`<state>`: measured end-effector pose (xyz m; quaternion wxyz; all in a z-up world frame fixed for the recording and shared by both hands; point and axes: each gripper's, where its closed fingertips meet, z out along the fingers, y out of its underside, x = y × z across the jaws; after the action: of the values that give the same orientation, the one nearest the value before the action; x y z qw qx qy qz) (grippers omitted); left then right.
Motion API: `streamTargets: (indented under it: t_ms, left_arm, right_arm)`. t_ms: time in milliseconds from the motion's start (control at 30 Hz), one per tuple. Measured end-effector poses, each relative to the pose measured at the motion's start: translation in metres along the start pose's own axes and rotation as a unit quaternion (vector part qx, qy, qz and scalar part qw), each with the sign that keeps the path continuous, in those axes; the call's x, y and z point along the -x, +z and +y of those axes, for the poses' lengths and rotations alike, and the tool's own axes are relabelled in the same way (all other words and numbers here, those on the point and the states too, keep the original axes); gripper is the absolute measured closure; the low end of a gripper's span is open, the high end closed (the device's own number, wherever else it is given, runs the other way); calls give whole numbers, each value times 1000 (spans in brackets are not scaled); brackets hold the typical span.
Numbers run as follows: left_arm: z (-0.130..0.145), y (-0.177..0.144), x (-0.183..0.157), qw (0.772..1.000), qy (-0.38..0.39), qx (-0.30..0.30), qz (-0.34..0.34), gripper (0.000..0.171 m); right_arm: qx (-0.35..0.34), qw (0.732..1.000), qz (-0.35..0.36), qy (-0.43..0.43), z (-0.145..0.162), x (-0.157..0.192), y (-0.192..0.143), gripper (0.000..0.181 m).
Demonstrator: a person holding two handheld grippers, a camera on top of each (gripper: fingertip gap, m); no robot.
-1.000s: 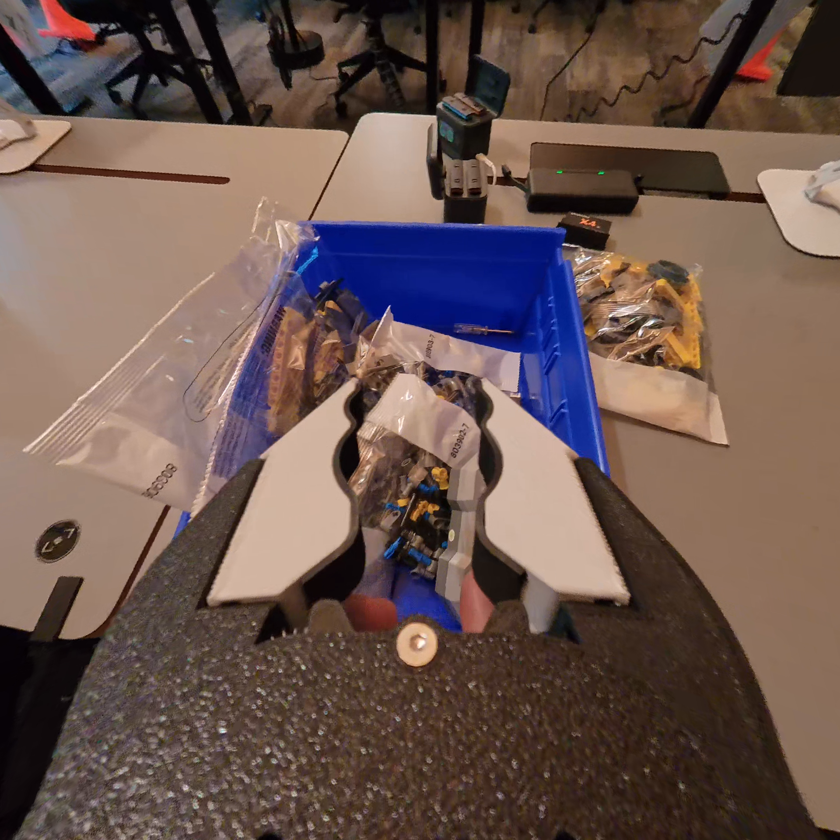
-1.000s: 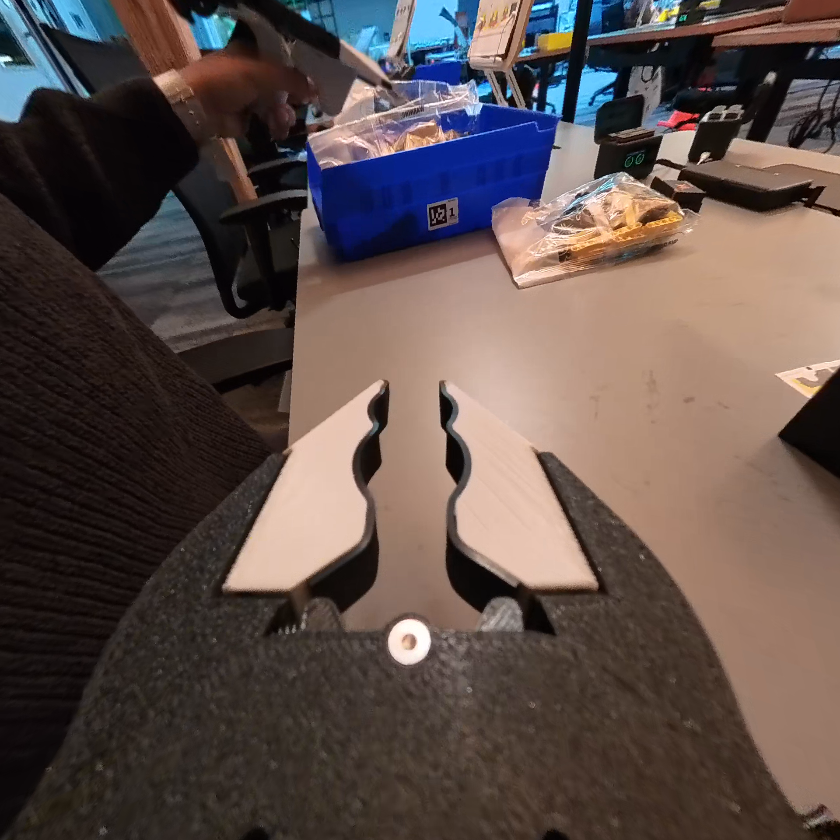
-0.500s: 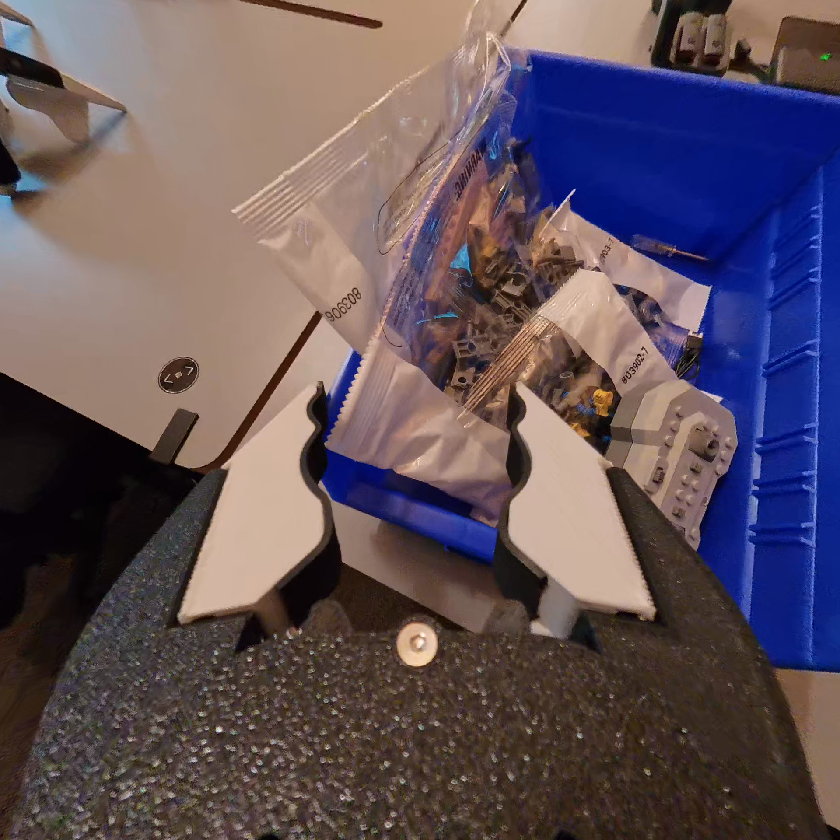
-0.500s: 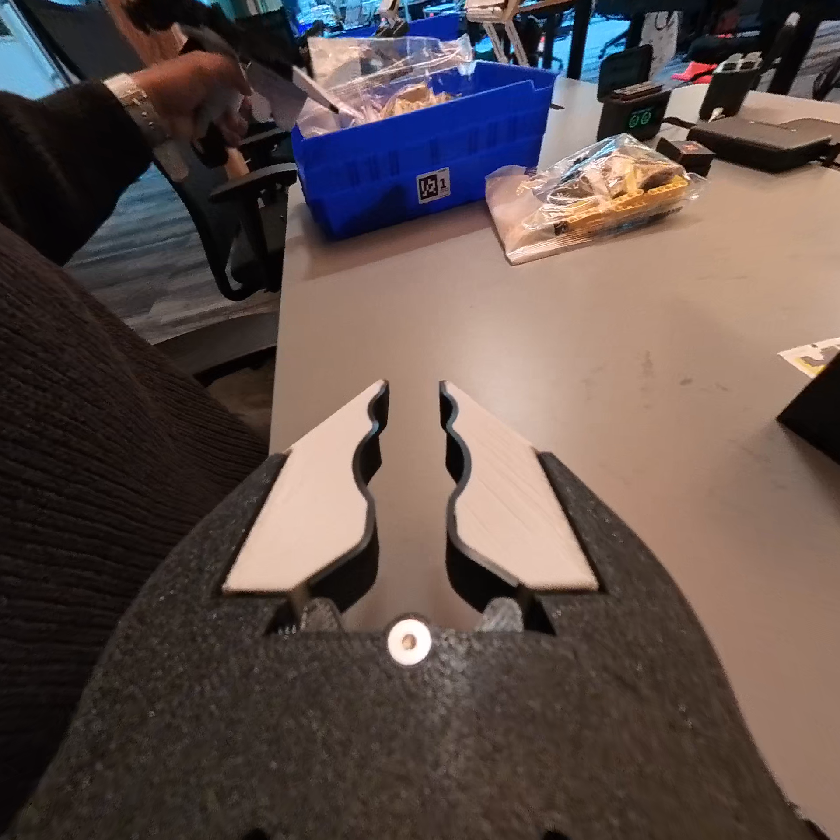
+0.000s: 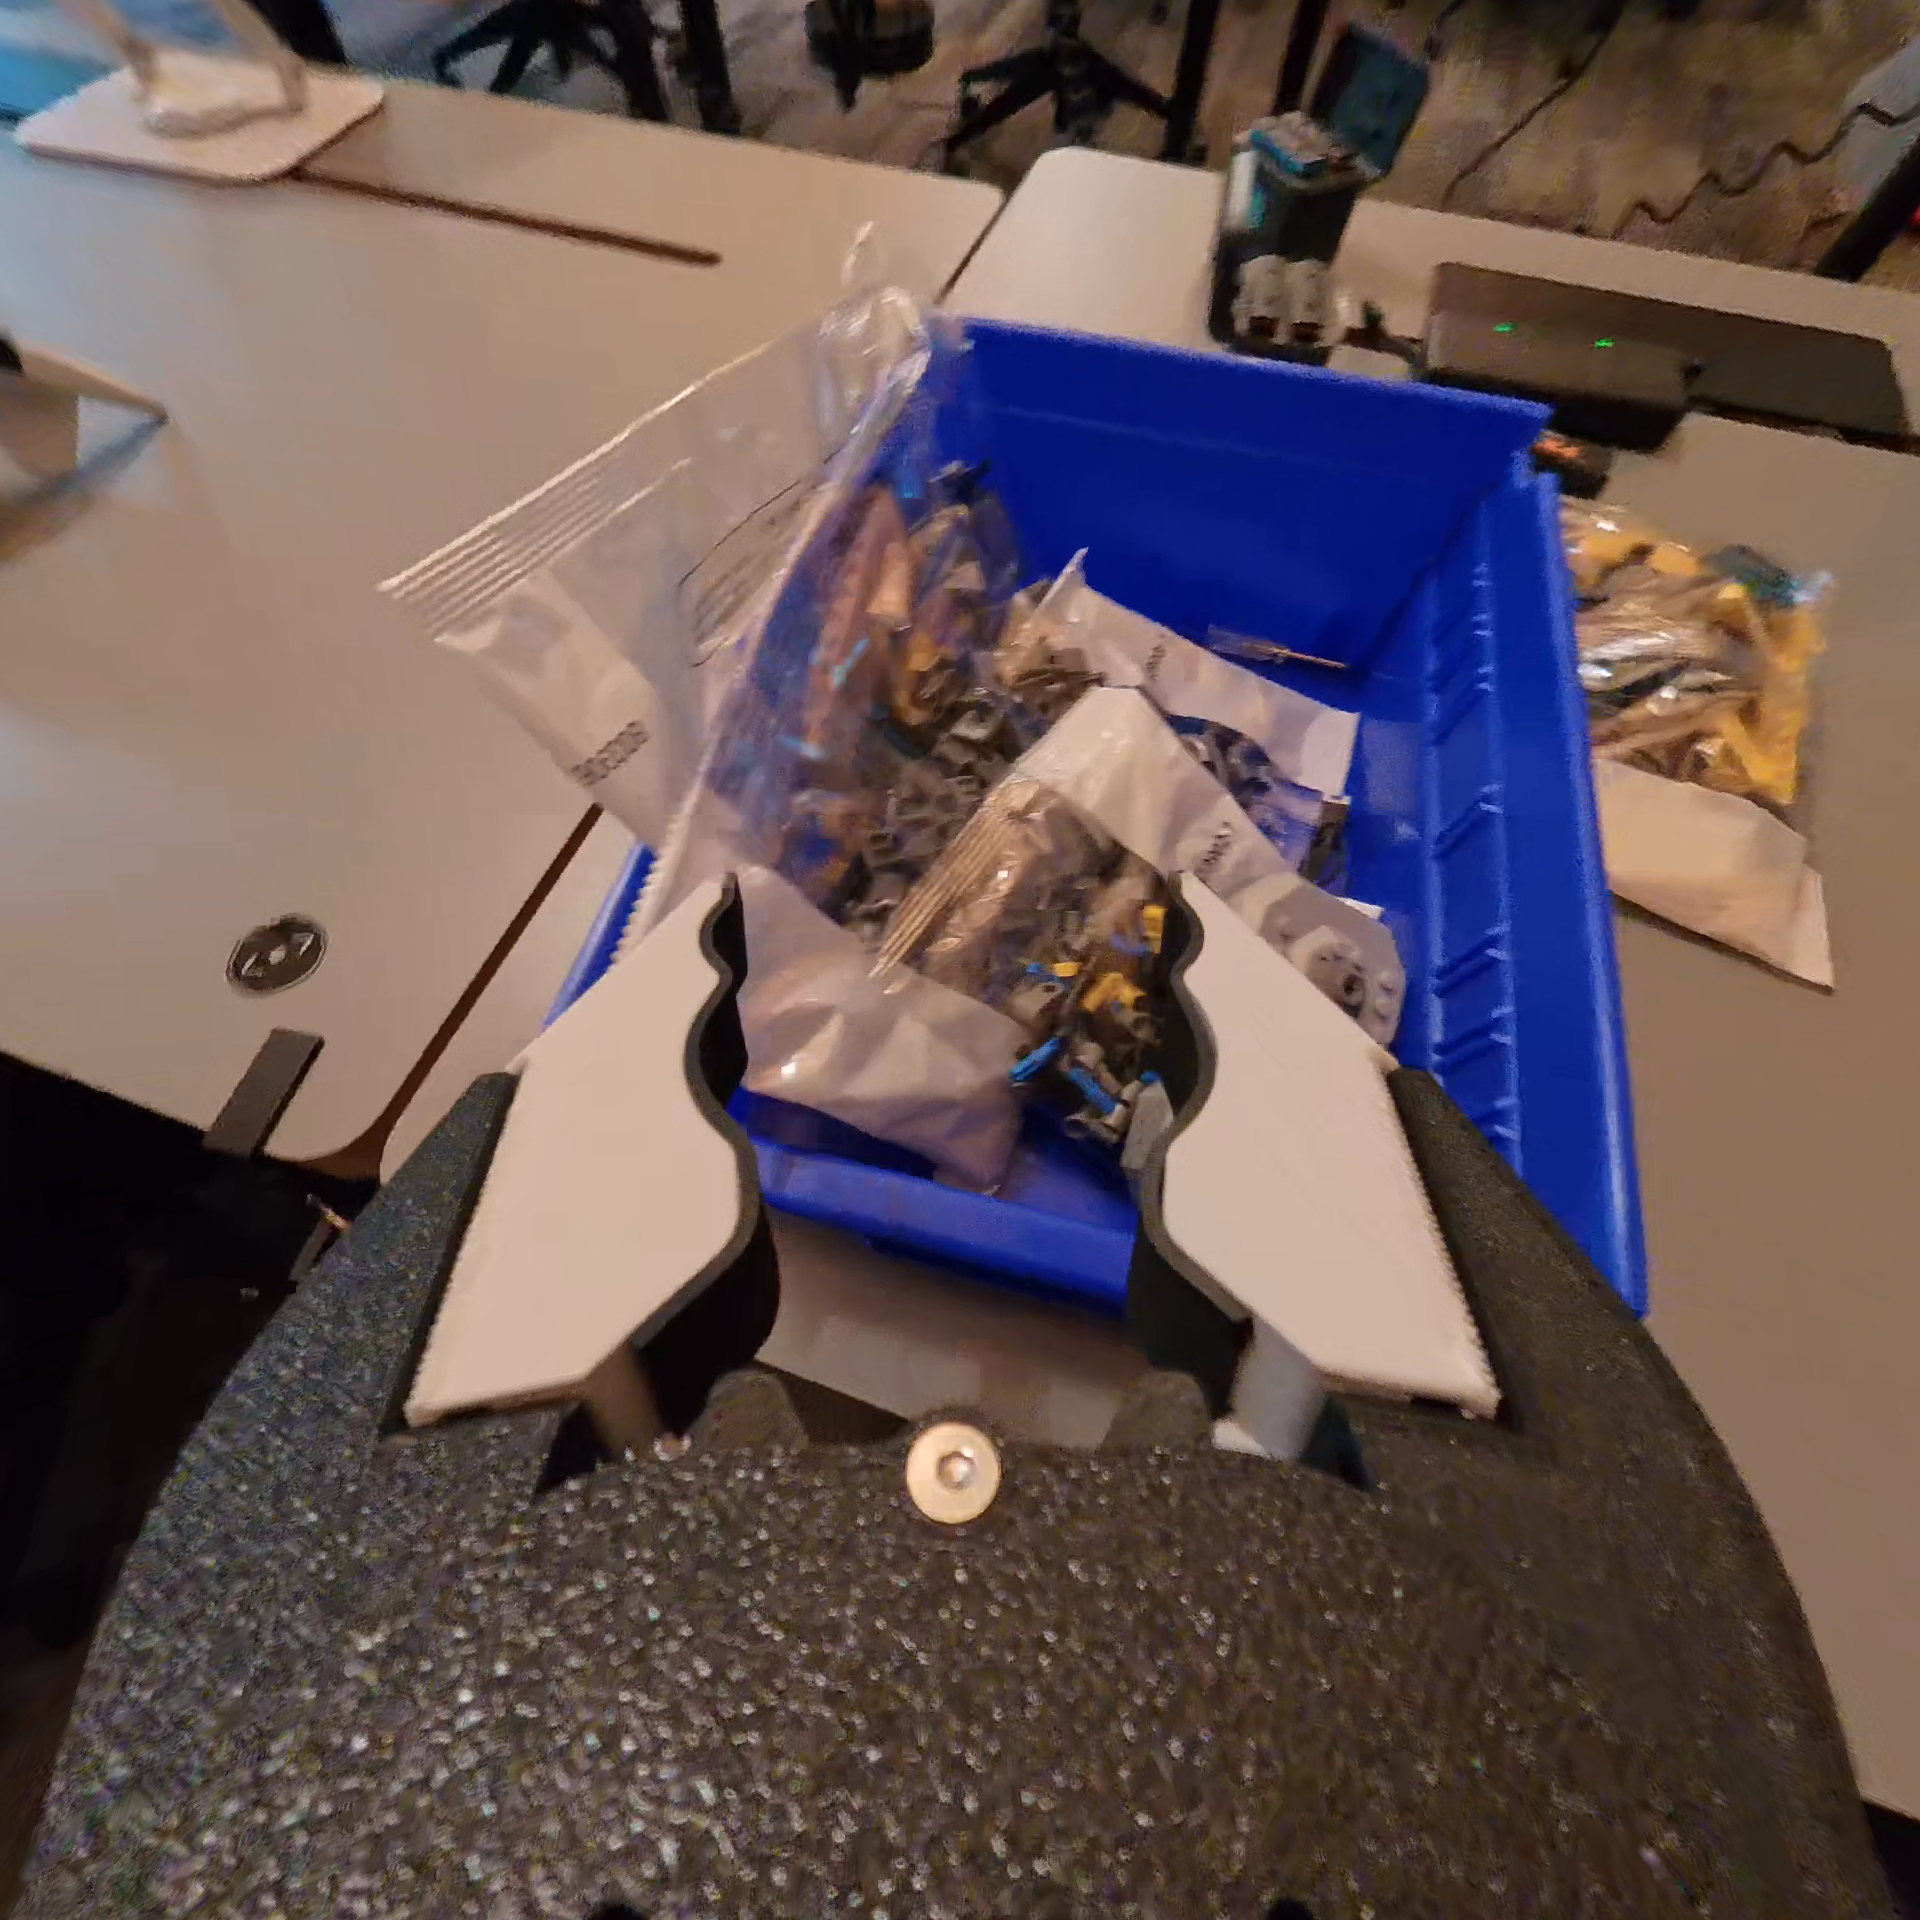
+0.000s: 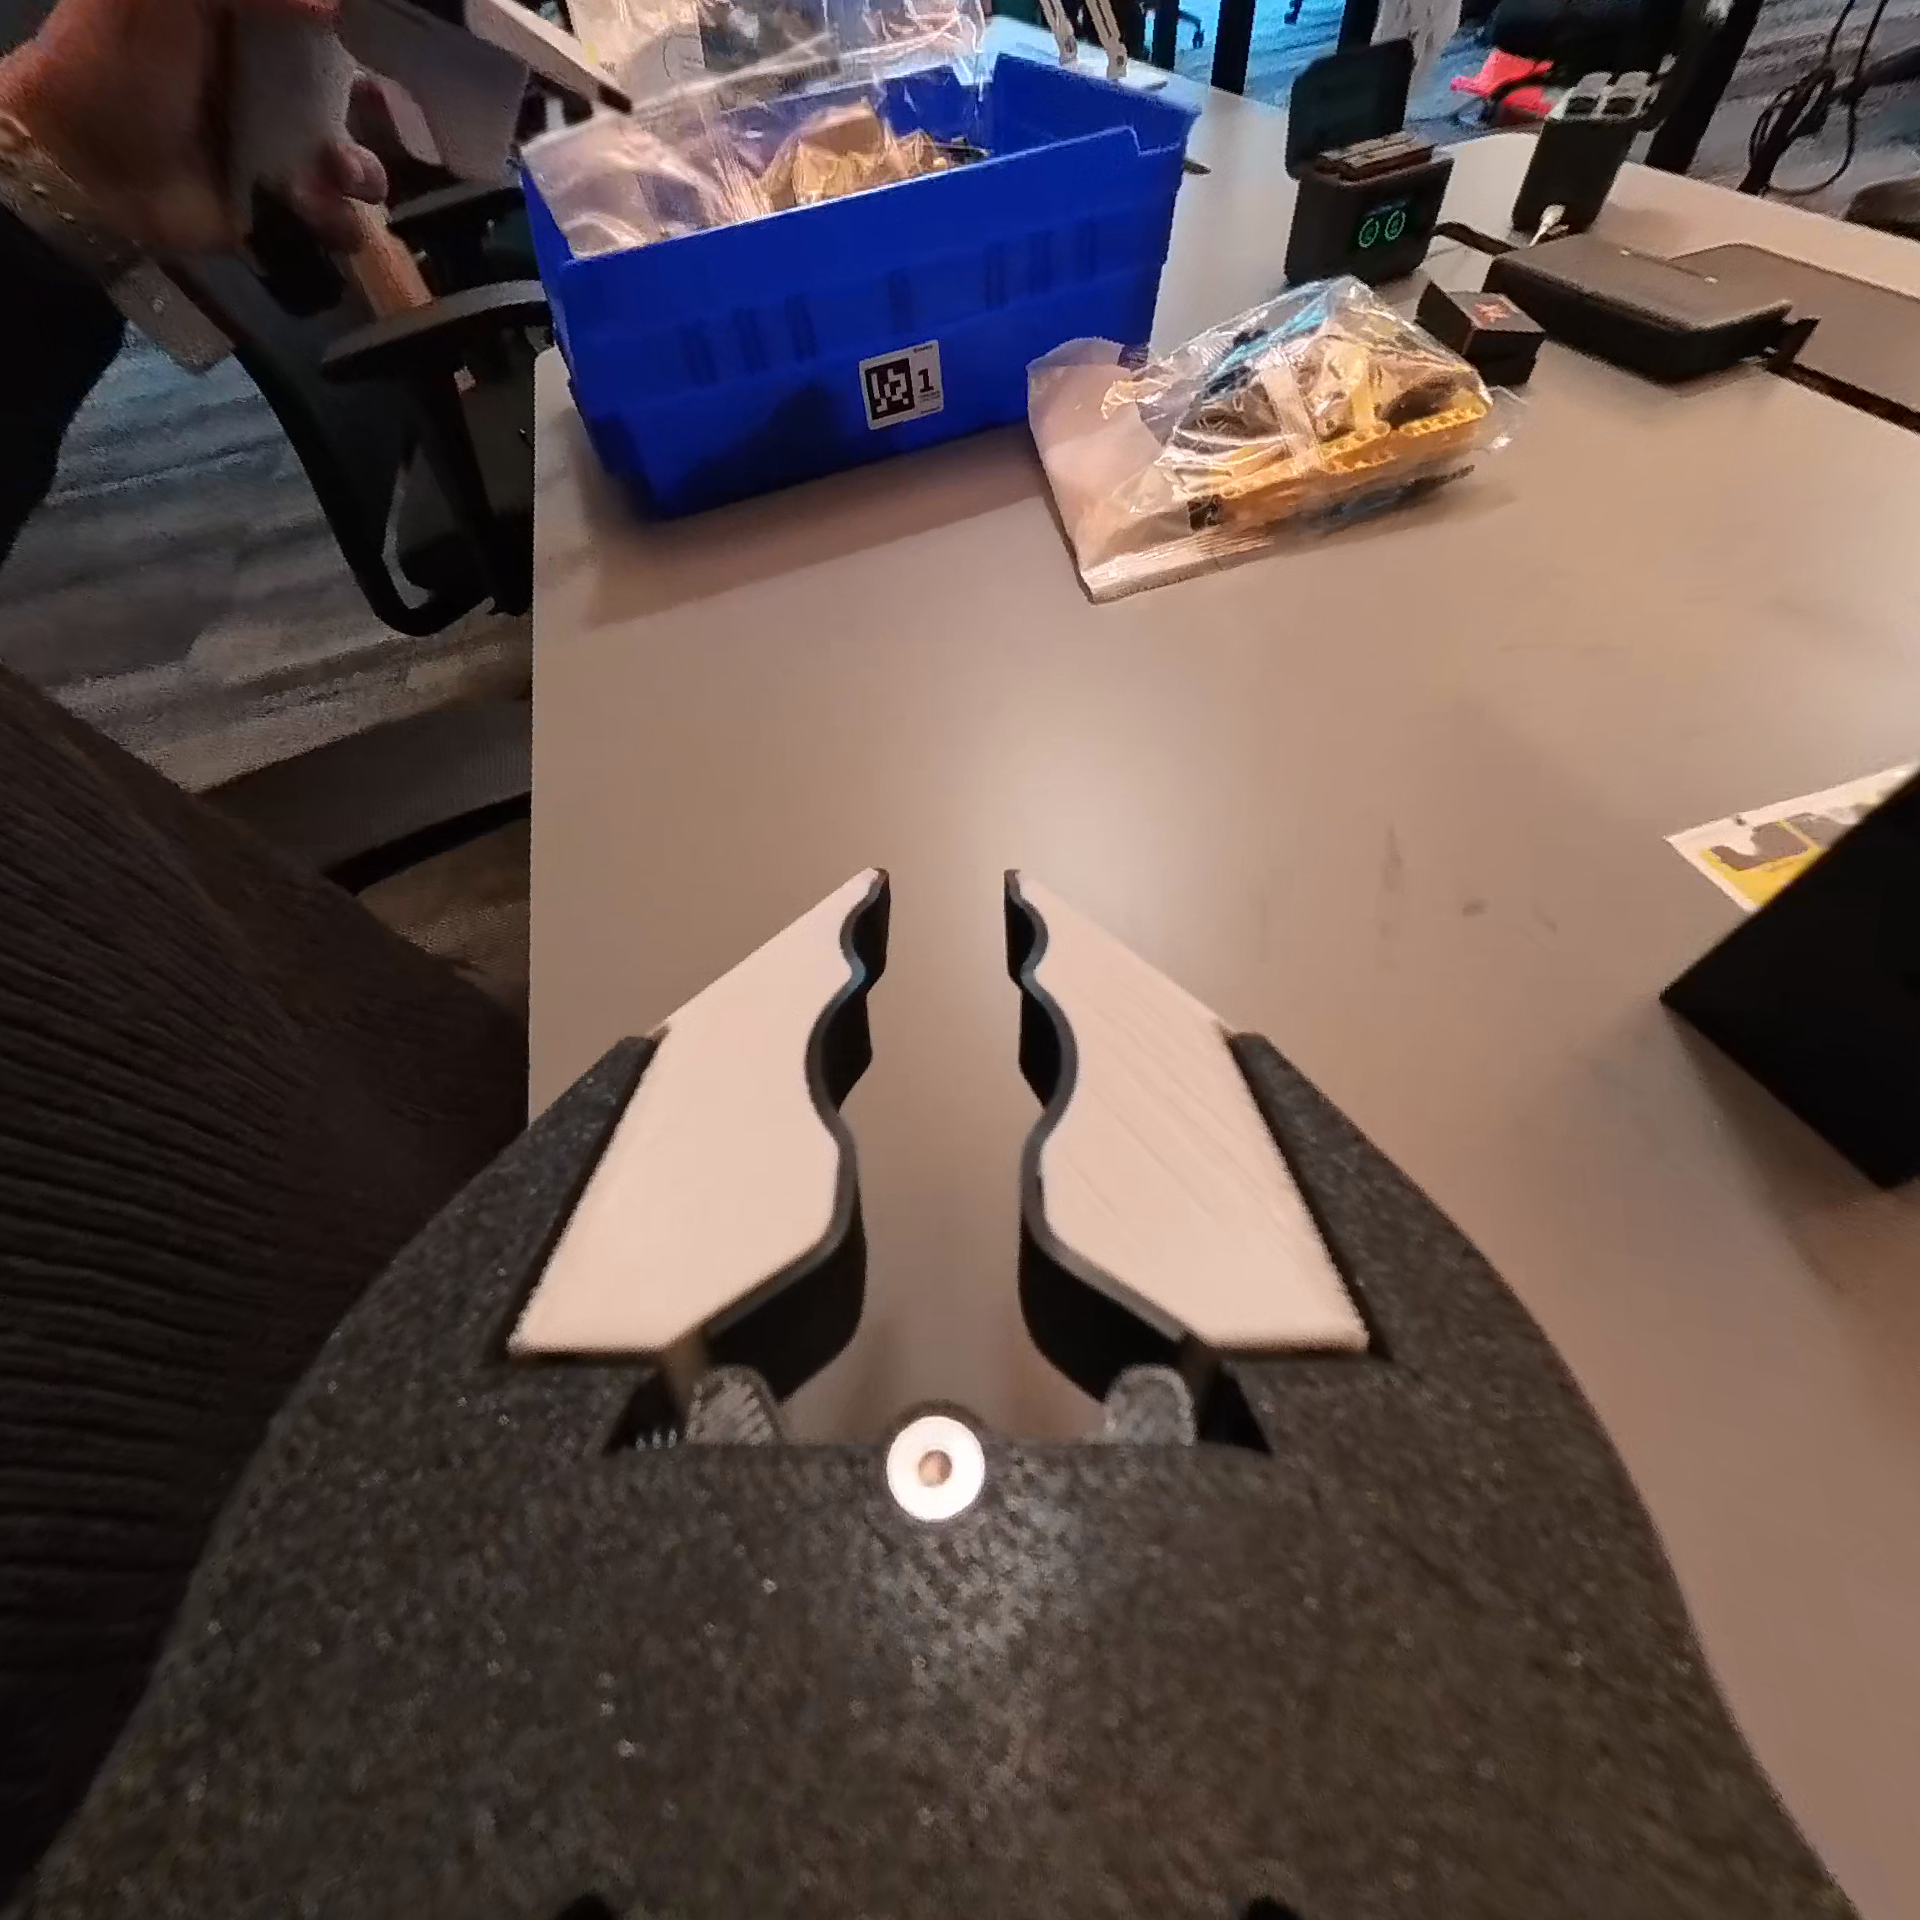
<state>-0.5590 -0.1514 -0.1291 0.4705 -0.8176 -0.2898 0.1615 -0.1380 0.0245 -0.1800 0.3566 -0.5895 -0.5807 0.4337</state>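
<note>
The left gripper point(image 5: 961, 914) hangs with jaws spread wide over the near end of the blue bin point(image 5: 1496, 831), gripping nothing; bags of small bricks point(image 5: 997, 862) lie between its fingers. The right gripper point(image 6: 945, 883), slightly parted and empty, hovers over bare tabletop point(image 6: 1195, 727), well apart from the bin.

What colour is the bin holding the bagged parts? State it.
Blue; the bin shows best in the left wrist view.

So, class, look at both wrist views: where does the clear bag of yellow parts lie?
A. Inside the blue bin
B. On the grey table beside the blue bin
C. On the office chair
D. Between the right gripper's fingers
B: the bag of yellow parts lies flat on the grey table, just beside the blue bin and outside its wall.
</note>
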Motion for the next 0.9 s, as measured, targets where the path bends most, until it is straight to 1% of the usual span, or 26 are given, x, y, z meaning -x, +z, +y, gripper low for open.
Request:
streamTargets:
  t_ms: [67, 167, 267, 367, 433, 567, 667, 700, 733, 767, 833, 867, 900]
  left_arm:
    - [0, 0, -13, 999, 21, -7, 26, 92]
    - [3, 5, -30, 997, 22, -6, 76, 92]
    - [11, 23, -18, 997, 43, 9, 62, 92]
    - [27, 46, -11, 995, 48, 53, 70, 92]
    - [34, 56, -9, 994, 60, 69, 66, 92]
    - [42, 67, -8, 991, 96, 79, 40, 92]
    - [52, 65, -20, 986, 124, 98, 61, 92]
    - [52, 63, -22, 984, 131, 100, 64, 96]
    - [54, 59, -28, 982, 134, 105, 86, 103]
    - [56, 54, -36, 978, 135, 113, 114, 116]
    - [59, 51, -39, 976, 141, 119, 119, 127]
    - [59, 52, -38, 975, 150, 119, 117, 142]
    - [59, 51, -41, 974, 149, 119, 126, 149]
  right_arm:
    - [1, 1000, -8, 4, -6, 2, 8, 160]
    - [9, 1000, -21, -2, -15, 8, 23, 160]
    - [19, 999, -29, -13, -19, 14, 40, 160]
    - [30, 999, -35, -29, -21, 19, 56, 160]
    - [47, 997, -39, -42, -20, 20, 63, 160]
    - [86, 993, -28, -76, -19, 12, 69, 160]
    - [92, 992, -29, -85, -24, 8, 72, 160]
    - [92, 991, -28, -89, -26, 7, 72, 160]
    - [92, 991, -27, -93, -27, 7, 73, 160]
    - [92, 991, -26, -96, -28, 6, 74, 160]
    - [90, 990, -27, -100, -28, 7, 75, 160]
    - [89, 990, -29, -101, -27, 9, 76, 160]
    - [88, 990, -31, -102, -26, 10, 75, 160]
